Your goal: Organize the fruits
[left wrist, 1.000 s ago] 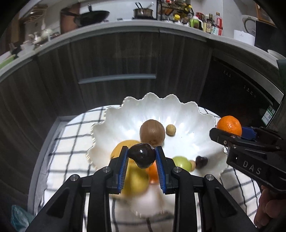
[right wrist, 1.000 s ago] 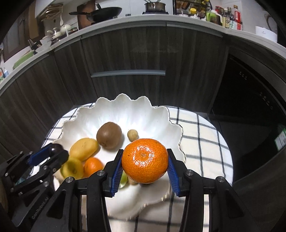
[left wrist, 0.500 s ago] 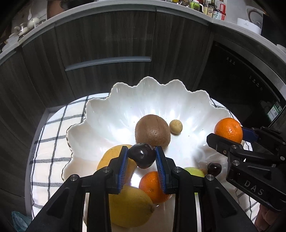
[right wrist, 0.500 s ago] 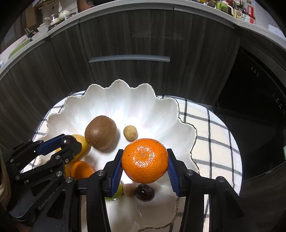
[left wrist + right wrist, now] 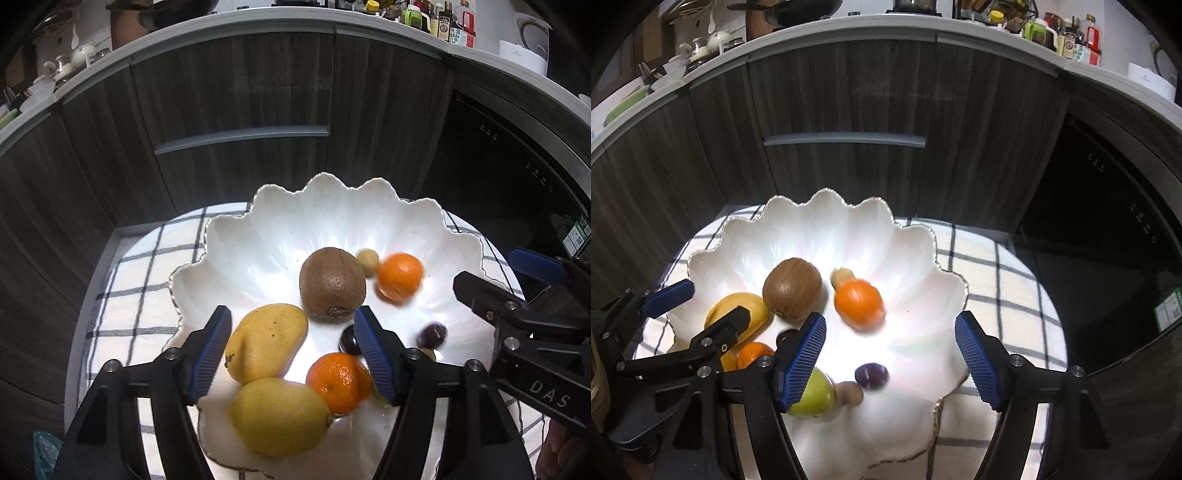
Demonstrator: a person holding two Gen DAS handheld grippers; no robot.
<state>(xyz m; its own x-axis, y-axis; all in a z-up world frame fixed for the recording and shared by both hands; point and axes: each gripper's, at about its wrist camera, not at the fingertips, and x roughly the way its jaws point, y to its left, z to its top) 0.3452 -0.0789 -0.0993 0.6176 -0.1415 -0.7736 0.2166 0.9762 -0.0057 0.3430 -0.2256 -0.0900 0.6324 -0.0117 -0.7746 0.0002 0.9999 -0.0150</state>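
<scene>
Both loads dropped, fruit gathered in the dish.

Nearest, left gripper point(image 5: 291, 350) and right gripper point(image 5: 890, 356) just opened, jaws spread, empty, hovering over white scalloped dish point(image 5: 908, 236). Inside: yellow lemon point(image 5: 279, 417) at near rim, yellow mango point(image 5: 266, 341), brown kiwi point(image 5: 332, 282) mid-dish, blurred orange tangerine point(image 5: 858, 302) apparently rolling toward far side. No loose fruit visible on checked cloth point(image 5: 1004, 280); likely near done.

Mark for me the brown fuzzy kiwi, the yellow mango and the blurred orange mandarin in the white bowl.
brown fuzzy kiwi point(image 5: 332, 282), left wrist view, middle of its skin.
yellow mango point(image 5: 267, 339), left wrist view, its broad side.
blurred orange mandarin point(image 5: 858, 303), right wrist view, its centre.
</scene>
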